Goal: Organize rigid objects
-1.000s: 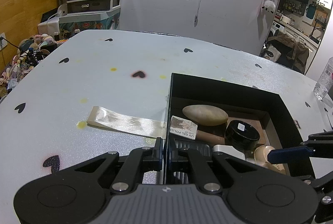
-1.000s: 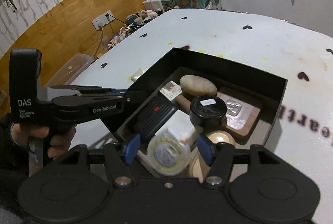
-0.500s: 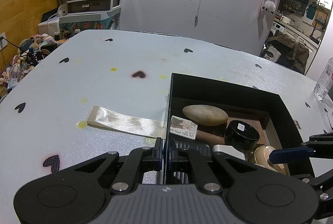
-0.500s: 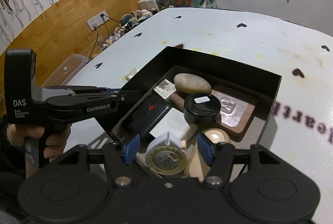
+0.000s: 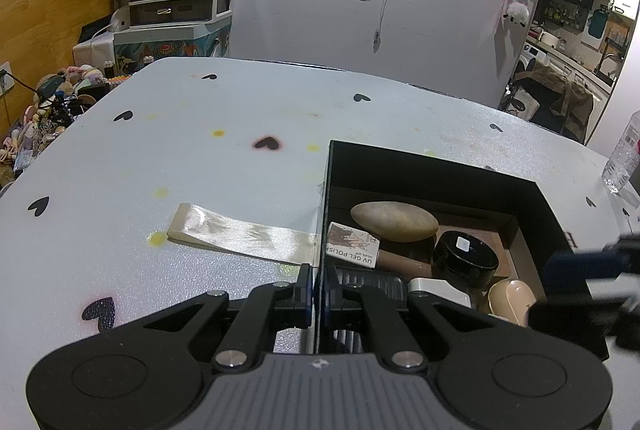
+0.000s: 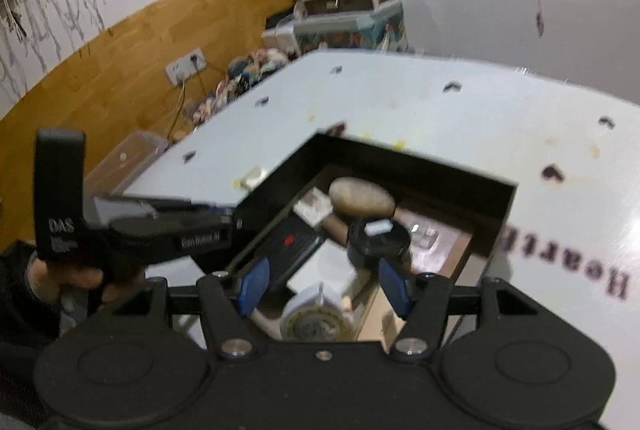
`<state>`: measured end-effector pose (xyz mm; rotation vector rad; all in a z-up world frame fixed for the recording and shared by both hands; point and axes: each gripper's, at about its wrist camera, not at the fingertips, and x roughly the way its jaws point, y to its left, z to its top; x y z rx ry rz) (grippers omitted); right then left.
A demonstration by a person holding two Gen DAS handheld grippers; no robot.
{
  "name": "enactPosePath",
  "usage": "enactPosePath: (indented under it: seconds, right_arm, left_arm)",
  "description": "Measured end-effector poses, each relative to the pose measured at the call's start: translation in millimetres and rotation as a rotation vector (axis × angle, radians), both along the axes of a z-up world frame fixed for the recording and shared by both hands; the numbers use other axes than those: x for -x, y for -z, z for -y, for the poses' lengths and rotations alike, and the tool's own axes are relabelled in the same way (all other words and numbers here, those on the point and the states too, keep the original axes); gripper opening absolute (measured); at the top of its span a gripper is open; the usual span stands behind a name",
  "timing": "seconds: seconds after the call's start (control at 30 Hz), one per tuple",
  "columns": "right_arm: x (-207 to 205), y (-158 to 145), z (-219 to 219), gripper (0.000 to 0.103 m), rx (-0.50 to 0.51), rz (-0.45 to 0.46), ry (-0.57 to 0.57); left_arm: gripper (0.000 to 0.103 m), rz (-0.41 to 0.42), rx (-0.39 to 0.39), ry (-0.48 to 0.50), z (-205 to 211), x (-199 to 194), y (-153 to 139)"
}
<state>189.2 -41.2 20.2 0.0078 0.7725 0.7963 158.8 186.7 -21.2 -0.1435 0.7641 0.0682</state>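
One black box (image 5: 440, 170) sits at lower right of the left wrist view, holding one tan stone (image 5: 394, 221), one black jar (image 5: 464, 260), one remote (image 6: 286, 250) and one round tape dispenser (image 6: 316, 320). Left gripper (image 5: 318, 290) is clamped on the box's near wall. Right gripper (image 6: 324, 284) stands half open above the dispenser, gripping nothing

Motion blur smears the whole right wrist view, so we cannot read the lettering on the table (image 6: 460, 126). The round white dial (image 6: 316, 318) sinks half behind the right gripper (image 6: 324, 284). In the left wrist view, the bottle (image 5: 624, 154) is cut off at the edge.
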Motion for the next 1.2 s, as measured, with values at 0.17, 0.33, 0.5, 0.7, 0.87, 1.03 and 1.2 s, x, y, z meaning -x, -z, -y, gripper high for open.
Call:
enactPosePath:
  seconds: [0.17,0.33,0.5,0.7,0.87,1.03,1.2]
  right_arm:
    - [11,-10,14,0.068,-0.022,0.081,0.102]
    - [30,-8,27,0.08,-0.019,0.147,0.22]
    - [53,-2,38,0.093,-0.023,0.21,0.296]
    - [75,0,50,0.102,-0.045,0.27,0.361]
    - [84,2,56,0.103,-0.05,0.275,0.392]
    - [97,5,64,0.103,-0.041,0.297,0.43]
    - [109,7,74,0.103,-0.034,0.327,0.461]
  left_arm:
    - [0.004,0.001,0.0,-0.001,0,0,0]
    - [0.004,0.002,-0.003,0.0,0,0,-1]
    - [0.004,0.008,-0.011,0.003,2,0,-2]
    - [0.004,0.019,-0.018,0.008,4,3,0]
    - [0.011,0.043,-0.023,-0.013,3,8,-6]
    - [0.046,0.122,-0.035,-0.045,7,32,-25]
    - [0.07,0.196,-0.026,-0.029,24,66,-38]
